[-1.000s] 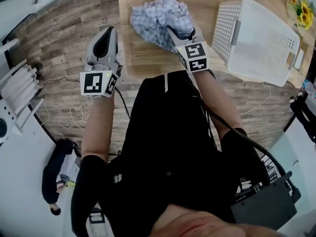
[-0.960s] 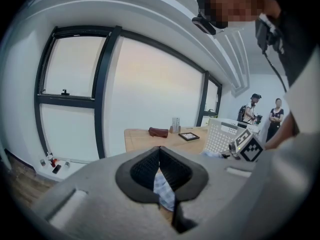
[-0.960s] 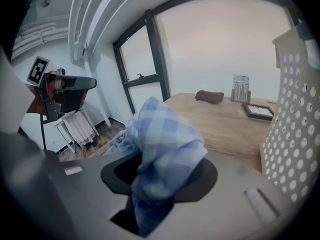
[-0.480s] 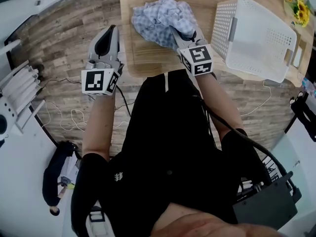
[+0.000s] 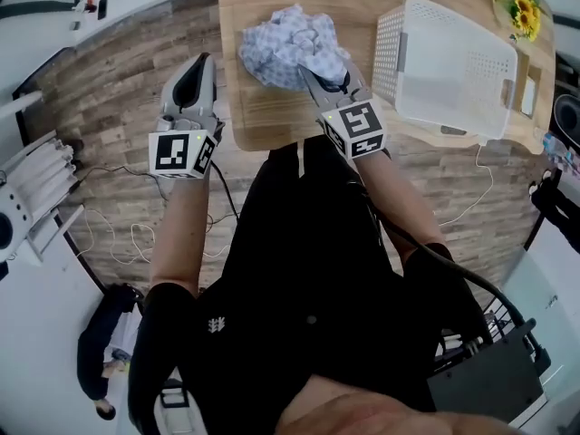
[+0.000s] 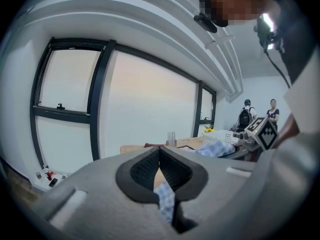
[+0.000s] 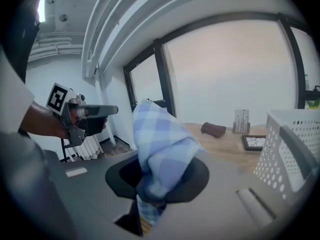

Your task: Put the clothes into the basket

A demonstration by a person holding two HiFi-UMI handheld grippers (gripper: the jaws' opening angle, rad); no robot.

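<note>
A crumpled blue-and-white checked cloth (image 5: 288, 45) lies on the wooden table (image 5: 263, 116). My right gripper (image 5: 321, 71) is at its near right edge, shut on a fold of it. In the right gripper view the cloth (image 7: 160, 144) rises bunched out of the closed jaws of that gripper (image 7: 154, 190). The white perforated basket (image 5: 449, 66) stands to the right on the table, apart from the cloth. My left gripper (image 5: 200, 63) hovers over the floor just off the table's left edge, jaws together with nothing between them.
Sunflowers (image 5: 517, 7) stand at the table's far right corner. A small frame (image 7: 256, 142) and a brown object (image 7: 214, 129) lie further back on the table. Cables (image 5: 118, 216) trail over the wood floor, beside a white rack (image 5: 36, 166). Two people (image 6: 246, 117) stand far off.
The cloth has bunched up tighter at the right gripper's tips, and that gripper has drawn slightly back toward me. The left gripper stays in much the same place.
</note>
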